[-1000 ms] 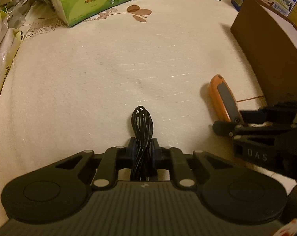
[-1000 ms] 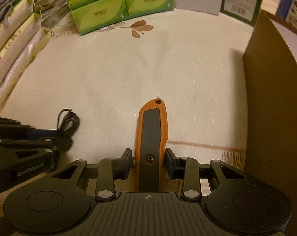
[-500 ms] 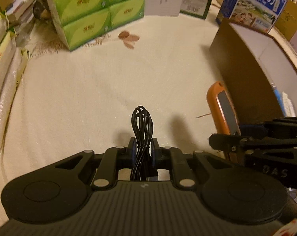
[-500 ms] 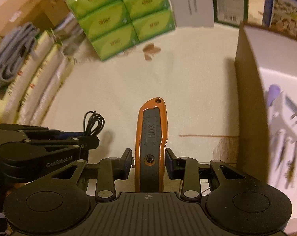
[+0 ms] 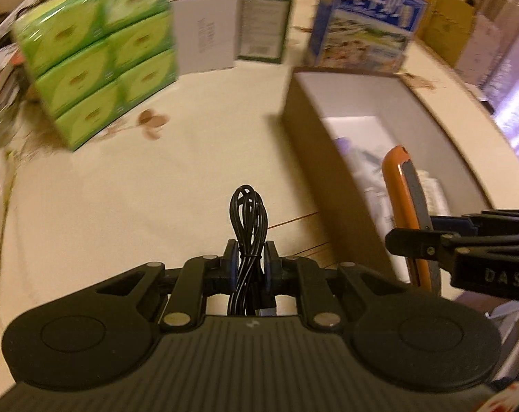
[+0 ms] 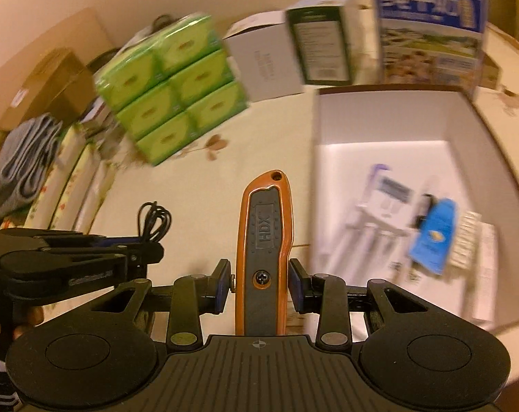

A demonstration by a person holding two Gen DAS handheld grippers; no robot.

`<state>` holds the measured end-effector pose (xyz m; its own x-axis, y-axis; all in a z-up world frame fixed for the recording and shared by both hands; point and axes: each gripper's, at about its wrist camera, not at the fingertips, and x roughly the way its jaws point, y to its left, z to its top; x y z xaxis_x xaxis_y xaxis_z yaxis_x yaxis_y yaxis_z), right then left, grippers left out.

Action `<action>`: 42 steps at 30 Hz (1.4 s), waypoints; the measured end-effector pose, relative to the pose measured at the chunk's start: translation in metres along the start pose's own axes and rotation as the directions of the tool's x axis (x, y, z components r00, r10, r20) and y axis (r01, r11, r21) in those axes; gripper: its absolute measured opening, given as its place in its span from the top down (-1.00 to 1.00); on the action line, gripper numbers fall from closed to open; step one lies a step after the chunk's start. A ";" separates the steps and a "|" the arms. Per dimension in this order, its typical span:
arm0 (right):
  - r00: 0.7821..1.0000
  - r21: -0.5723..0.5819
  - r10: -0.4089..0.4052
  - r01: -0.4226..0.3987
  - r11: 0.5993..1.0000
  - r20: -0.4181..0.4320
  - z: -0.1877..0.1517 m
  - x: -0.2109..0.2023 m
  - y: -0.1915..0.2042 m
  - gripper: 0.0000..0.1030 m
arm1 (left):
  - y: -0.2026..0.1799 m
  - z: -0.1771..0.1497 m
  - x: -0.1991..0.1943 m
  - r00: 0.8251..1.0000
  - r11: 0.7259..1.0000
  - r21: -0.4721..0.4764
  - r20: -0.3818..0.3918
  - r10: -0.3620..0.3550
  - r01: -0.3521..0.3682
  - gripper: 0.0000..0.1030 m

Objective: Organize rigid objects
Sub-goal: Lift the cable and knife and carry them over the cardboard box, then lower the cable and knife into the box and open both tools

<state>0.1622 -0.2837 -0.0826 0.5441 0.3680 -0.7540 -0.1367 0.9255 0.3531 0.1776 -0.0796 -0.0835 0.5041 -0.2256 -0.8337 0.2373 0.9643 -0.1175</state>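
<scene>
Right gripper (image 6: 259, 279): we grip an orange utility knife (image 6: 264, 237) marked "HDX"; left gripper (image 5: 250, 262): we clamp a black cable bundle (image 5: 248, 226).

Glossy orange plastic utility knife (image 6: 264, 240); matt cardboard box (image 6: 379, 116); cloth-covered table (image 5: 156, 185).

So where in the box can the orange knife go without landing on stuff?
The far end of the white-lined cardboard box is bare. Its near half is crowded with white packets and a blue pouch. The cream tablecloth left of the box is bare too.
</scene>
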 end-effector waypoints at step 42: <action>0.977 0.200 -0.212 0.210 0.957 -0.011 0.071 0.070 -0.183 0.36 | -0.137 0.137 0.167 0.995 0.986 0.145 -0.063 -0.077 0.086 0.78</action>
<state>0.2841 -0.4335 -0.1611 0.5520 0.1643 -0.8175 0.1491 0.9451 0.2906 0.3435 -0.2681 -0.1324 0.4310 -0.2901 -0.8544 0.3977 0.9111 -0.1087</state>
